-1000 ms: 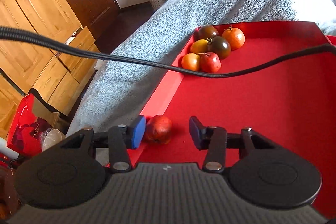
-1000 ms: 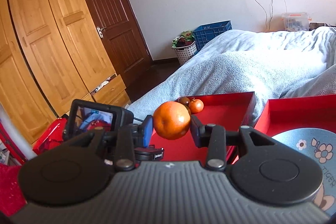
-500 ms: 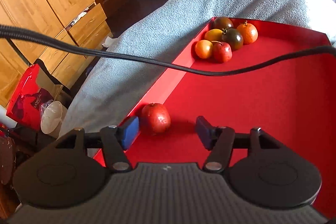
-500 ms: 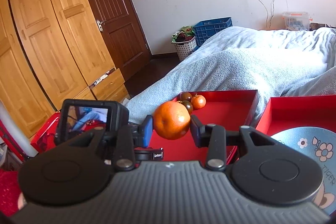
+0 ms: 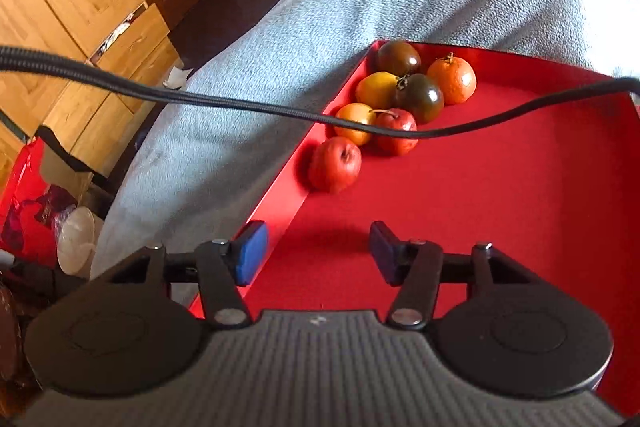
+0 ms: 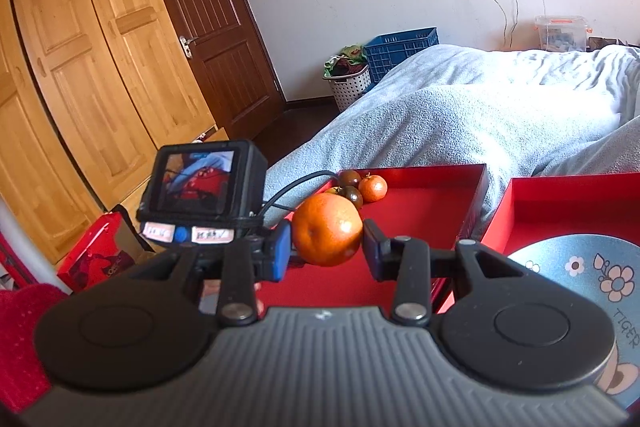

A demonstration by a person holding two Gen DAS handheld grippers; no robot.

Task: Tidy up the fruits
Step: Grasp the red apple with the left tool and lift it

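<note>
In the left wrist view my left gripper [image 5: 316,253] is open and empty above the red tray [image 5: 500,187]. A red apple [image 5: 335,165] lies by the tray's left wall, apart from the fingers. Beyond it a cluster of fruit sits in the far left corner: a second red apple [image 5: 396,131], yellow-orange fruits [image 5: 354,121], dark tomatoes [image 5: 420,97] and an orange [image 5: 454,79]. In the right wrist view my right gripper [image 6: 326,251] is shut on an orange [image 6: 327,230], held in the air above the tray [image 6: 424,203].
A black cable [image 5: 200,97] hangs across the left wrist view. A second red tray with a blue flowered plate [image 6: 580,275] stands at right. The trays rest on a grey blanketed bed [image 6: 460,115]. Wooden wardrobes [image 6: 80,67] and a red bag [image 6: 96,251] stand at left.
My left gripper has drawn back from the red apple. The apple now lies farther along the tray's left wall, close to the fruit cluster. My right gripper still holds the orange.
</note>
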